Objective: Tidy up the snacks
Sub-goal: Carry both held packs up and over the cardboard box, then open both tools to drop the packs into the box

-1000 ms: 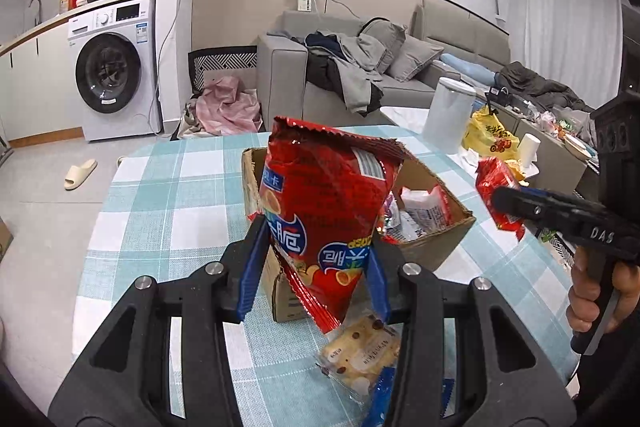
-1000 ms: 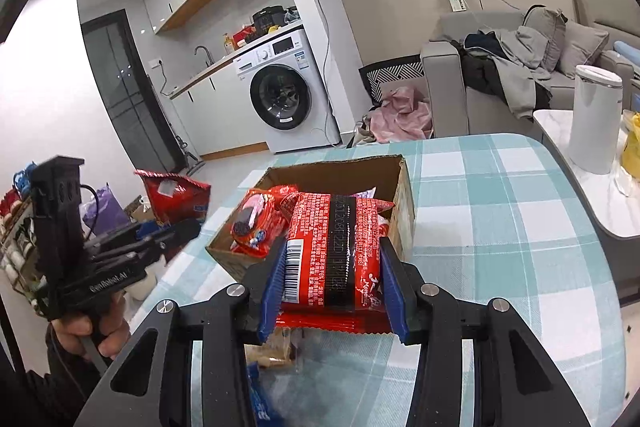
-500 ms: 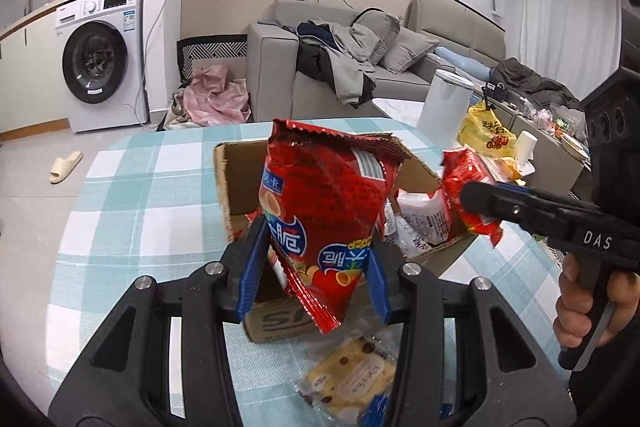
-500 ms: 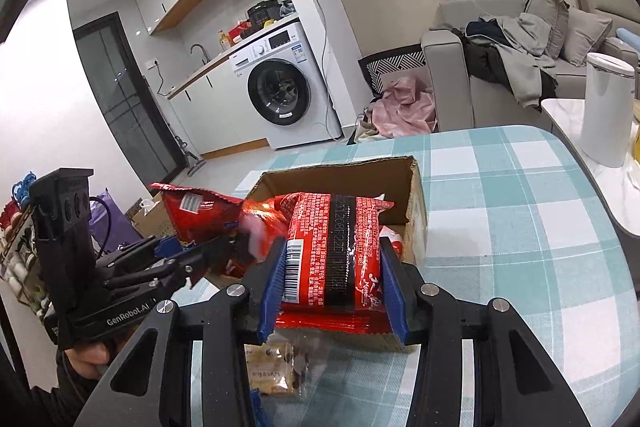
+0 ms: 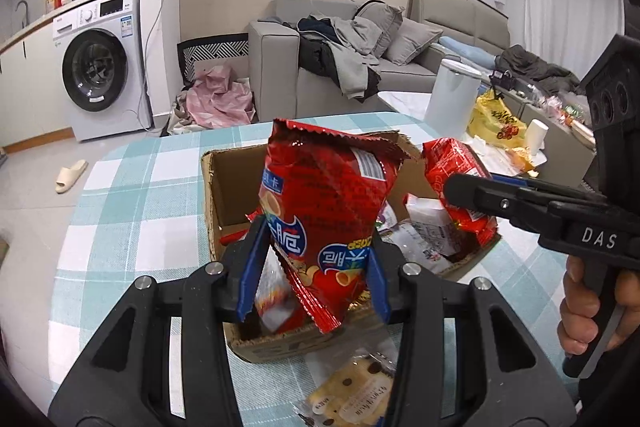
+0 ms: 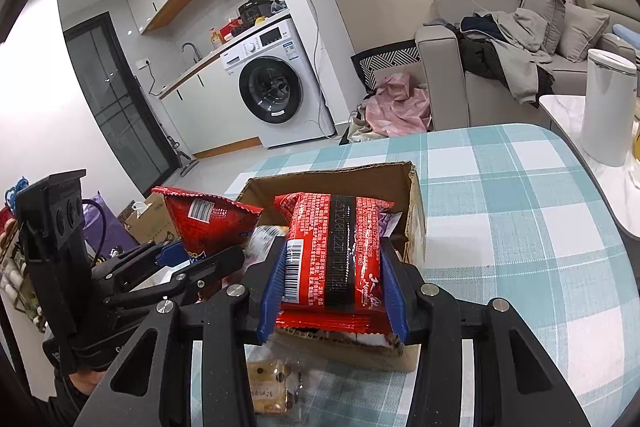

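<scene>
My left claw [image 5: 312, 275] pinching red chip bag [image 5: 324, 211] low: light, puffy, crinkly, crushable. My right claw [image 6: 334, 287] pinching red noodle packet [image 6: 332, 251] mid-body: light, brittle inside. Both over cardboard box [image 5: 224, 187].

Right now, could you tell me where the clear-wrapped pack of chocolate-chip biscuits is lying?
The clear-wrapped pack of chocolate-chip biscuits lies on the teal checked tablecloth, just in front of the brown cardboard box's near wall, low in both wrist views.
</scene>
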Demonstrator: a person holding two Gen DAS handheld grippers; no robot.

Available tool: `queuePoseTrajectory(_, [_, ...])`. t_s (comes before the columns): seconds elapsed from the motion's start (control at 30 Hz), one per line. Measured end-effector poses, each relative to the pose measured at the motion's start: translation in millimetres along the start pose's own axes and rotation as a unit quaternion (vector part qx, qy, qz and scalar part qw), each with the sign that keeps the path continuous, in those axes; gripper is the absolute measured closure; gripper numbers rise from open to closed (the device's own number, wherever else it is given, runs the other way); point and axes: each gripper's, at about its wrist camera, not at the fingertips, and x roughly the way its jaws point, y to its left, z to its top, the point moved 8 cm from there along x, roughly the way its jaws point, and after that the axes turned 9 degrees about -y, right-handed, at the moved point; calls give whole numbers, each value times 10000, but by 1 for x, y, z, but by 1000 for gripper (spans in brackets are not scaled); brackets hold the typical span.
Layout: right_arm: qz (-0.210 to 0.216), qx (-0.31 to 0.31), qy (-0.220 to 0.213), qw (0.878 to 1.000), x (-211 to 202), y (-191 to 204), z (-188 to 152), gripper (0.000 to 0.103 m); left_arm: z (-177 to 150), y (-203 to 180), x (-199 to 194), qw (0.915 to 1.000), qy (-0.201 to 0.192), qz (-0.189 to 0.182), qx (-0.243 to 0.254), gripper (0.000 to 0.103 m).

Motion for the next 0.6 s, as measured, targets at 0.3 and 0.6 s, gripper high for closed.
queuePoseTrajectory(0.3, [-113, 33, 26, 9999, 18, -3, 9, 59, -2, 0, 27, 9995, 135, 226, 177, 61])
queuePoseTrajectory(0.6, [-216, 113, 60, 9997, 31, -10, 13, 59, -6, 3, 54, 9988, 291, 337, 188, 61])
